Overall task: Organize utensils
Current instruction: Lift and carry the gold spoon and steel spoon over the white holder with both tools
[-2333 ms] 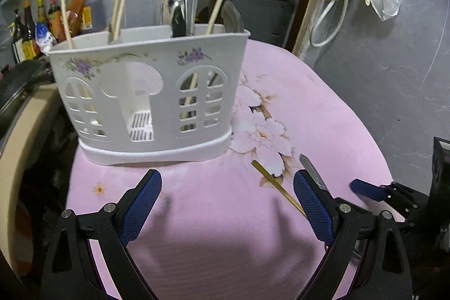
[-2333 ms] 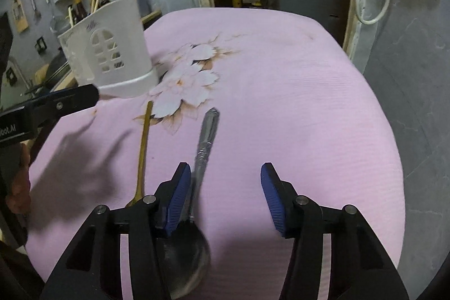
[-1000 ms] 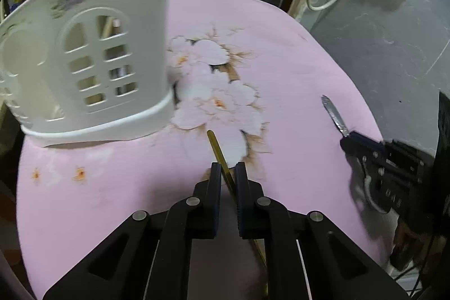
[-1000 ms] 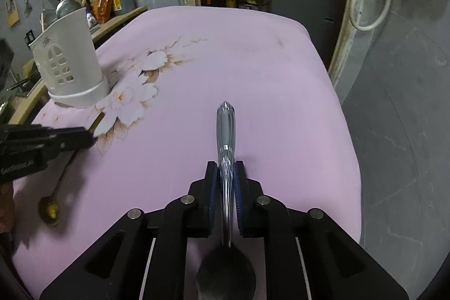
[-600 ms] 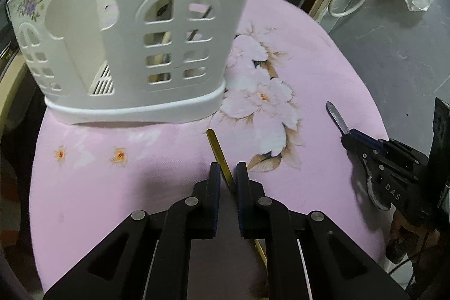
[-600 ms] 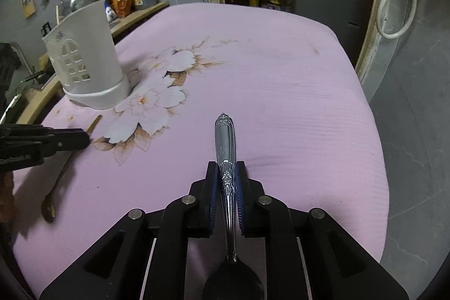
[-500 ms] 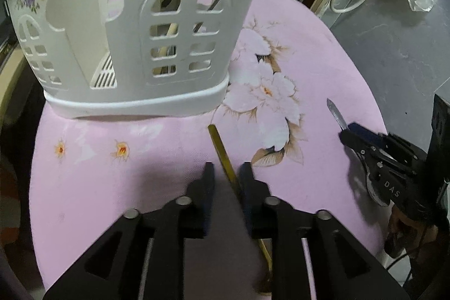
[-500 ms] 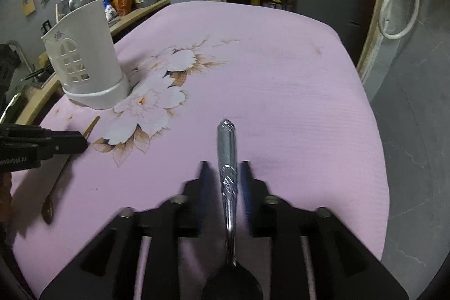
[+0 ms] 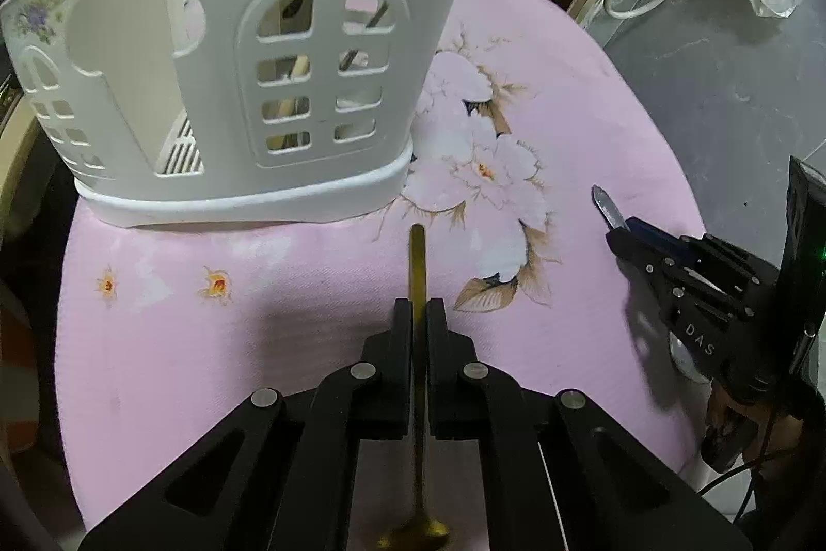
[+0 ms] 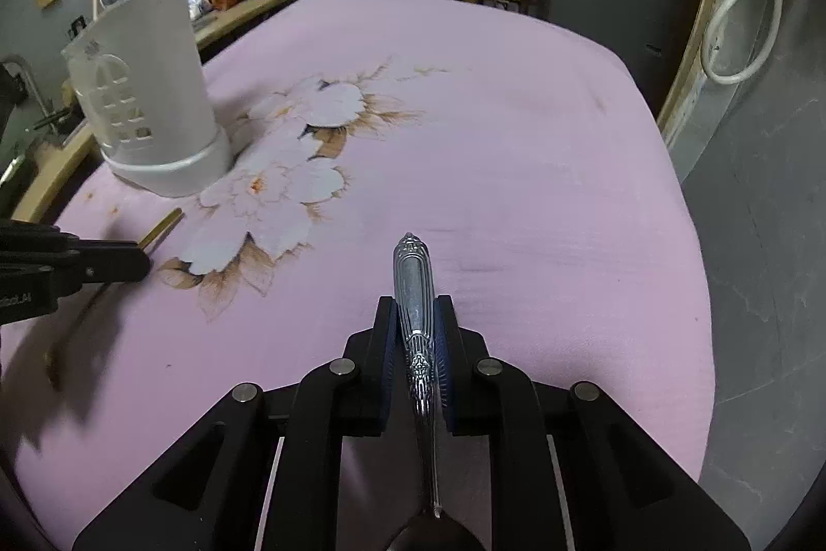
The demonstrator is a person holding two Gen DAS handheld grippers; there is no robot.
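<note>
Both jaws have just closed again, the left gripper (image 9: 418,318) clenching a thin, stiff gold spoon (image 9: 417,262) mid-handle, the right gripper (image 10: 417,318) a heavier, slippery steel spoon (image 10: 413,287).

Matt pink cloth (image 10: 516,112) – glossy white plastic holder (image 9: 258,34), embossed shiny metal spoon (image 10: 413,293).

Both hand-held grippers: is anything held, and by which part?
Left hand-held gripper grips the gold spoon mid-handle; right hand-held gripper grips the silver spoon by its handle's upper part.
</note>
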